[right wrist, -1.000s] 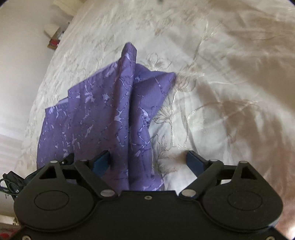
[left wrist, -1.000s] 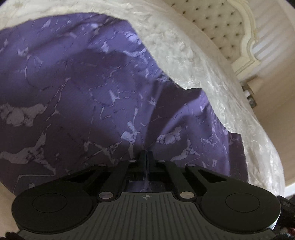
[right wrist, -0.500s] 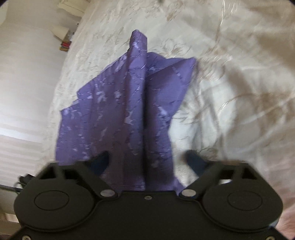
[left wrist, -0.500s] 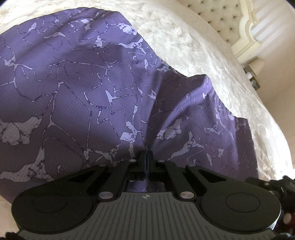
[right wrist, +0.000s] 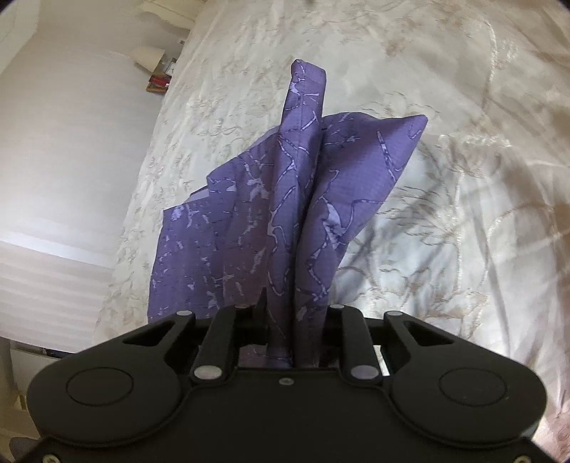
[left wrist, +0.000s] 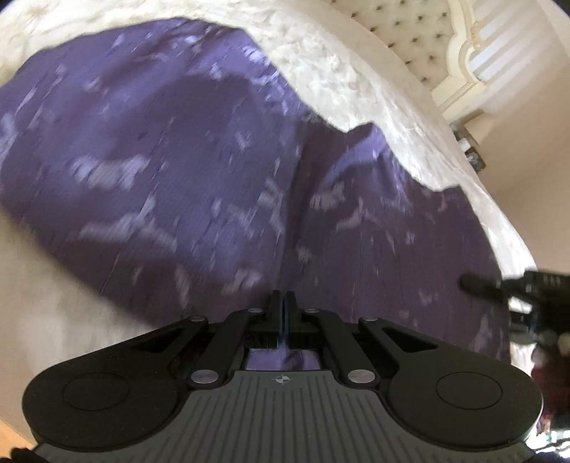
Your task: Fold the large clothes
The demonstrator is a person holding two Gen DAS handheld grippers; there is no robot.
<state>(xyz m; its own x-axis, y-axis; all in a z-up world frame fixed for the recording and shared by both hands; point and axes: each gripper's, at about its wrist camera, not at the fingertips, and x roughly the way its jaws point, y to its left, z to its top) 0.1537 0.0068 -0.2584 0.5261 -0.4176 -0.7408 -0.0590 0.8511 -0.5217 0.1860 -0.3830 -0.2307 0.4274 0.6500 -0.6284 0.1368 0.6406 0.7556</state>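
- L gripper (left wrist: 283, 302): nearest item in L view. Jaws pressed together, thin strip of cloth pinched between; more cloth shows through the gap behind the fingers.
- R gripper (right wrist: 295, 313): nearest item in R view. Jaws drawn narrow, clamped on a bunched, pleated fold of cloth that passes between them and down into the body.
- Cloth (left wrist: 213, 171): purple, pale lilac crackle/marble print, ripstop-type weave. L view: spreads away from the jaws as a broad sheet, blurred, filling most of the frame, bedspread behind it. R view: cloth (right wrist: 285, 213) runs away from the jaws in gathered vertical pleats, one narrow hemmed strip reaching farthest, one corner flaring out to the right, a wider panel spreading left; paler underside shows at the left edge.
- R gripper seen from L view (left wrist: 516, 288): dark, blurred, at the right frame edge, beside the cloth's right border. State not readable there.
- Bedspread (right wrist: 445, 178): cream/white, shiny, embroidered floral vine pattern, creased. Lies behind the cloth in both views.
- Headboard (left wrist: 402, 32): cream, button-tufted, carved frame; far upper right, L view.
- Nightstand (right wrist: 160, 71): far upper left in R view, beside the bed; small items on it, too small to ID.
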